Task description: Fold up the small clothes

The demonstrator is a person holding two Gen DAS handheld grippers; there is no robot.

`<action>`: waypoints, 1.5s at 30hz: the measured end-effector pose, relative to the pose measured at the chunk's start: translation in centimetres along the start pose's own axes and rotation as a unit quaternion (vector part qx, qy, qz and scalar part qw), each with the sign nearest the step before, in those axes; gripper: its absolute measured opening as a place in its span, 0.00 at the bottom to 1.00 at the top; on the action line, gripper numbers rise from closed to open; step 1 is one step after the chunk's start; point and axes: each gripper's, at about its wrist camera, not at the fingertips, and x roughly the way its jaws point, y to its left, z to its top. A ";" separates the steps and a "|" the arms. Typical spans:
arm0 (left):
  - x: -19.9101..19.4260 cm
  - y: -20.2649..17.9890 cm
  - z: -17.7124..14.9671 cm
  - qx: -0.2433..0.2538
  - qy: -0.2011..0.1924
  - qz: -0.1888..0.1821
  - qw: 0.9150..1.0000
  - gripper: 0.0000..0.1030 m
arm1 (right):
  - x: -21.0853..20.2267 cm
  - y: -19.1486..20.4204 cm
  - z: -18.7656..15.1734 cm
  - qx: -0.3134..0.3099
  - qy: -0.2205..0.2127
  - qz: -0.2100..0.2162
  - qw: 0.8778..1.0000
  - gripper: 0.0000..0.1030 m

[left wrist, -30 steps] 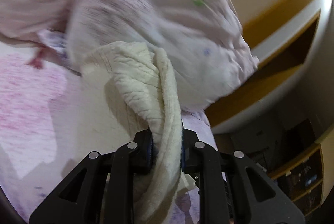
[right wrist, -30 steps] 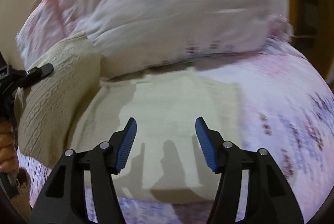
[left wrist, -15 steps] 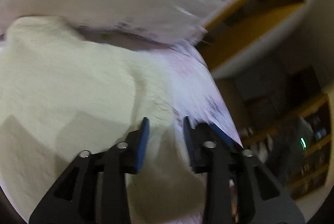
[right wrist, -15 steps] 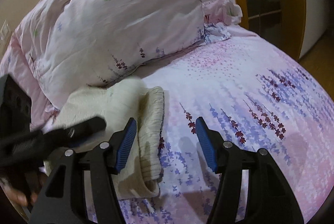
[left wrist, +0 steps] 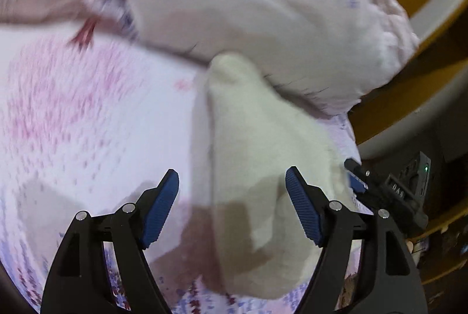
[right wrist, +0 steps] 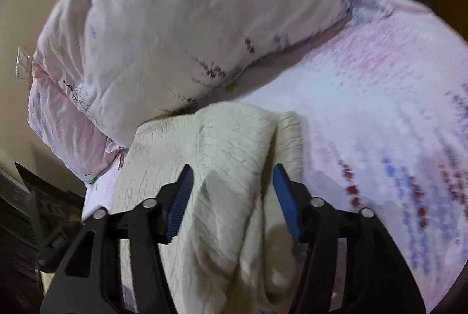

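A bed covered by a floral sheet (right wrist: 380, 97) fills most of both views, pale pink and white with purple and red flower sprigs. It stretches out ahead of both grippers and to the right of the right one.

Beyond the grippers, at the far end of the bed, lies a big puffy pillow (right wrist: 181, 30) in pale pink with small green and purple flowers. Its lower edge touches the far end of the garment.

A cream knitted garment (right wrist: 228, 167) lies on the sheet, folded into a long narrow shape with a ribbed edge on its right side. It runs from under the right gripper forward to the pillow. In the blurred left view the same garment (left wrist: 263, 167) lies ahead and slightly right of the left gripper.

The left gripper (left wrist: 232, 202) has just been spreading its jaws; they stand wide apart above the sheet and garment, holding nothing.

The right gripper (right wrist: 232, 197) has just narrowed a little, yet its blue pads (right wrist: 181, 202) remain apart above the garment, not pressing it.
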 end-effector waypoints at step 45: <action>-0.7 -0.2 -7.5 0.042 0.042 -0.044 0.997 0.47 | -5.7 -2.5 -6.4 -0.006 0.011 -0.039 0.999 0.31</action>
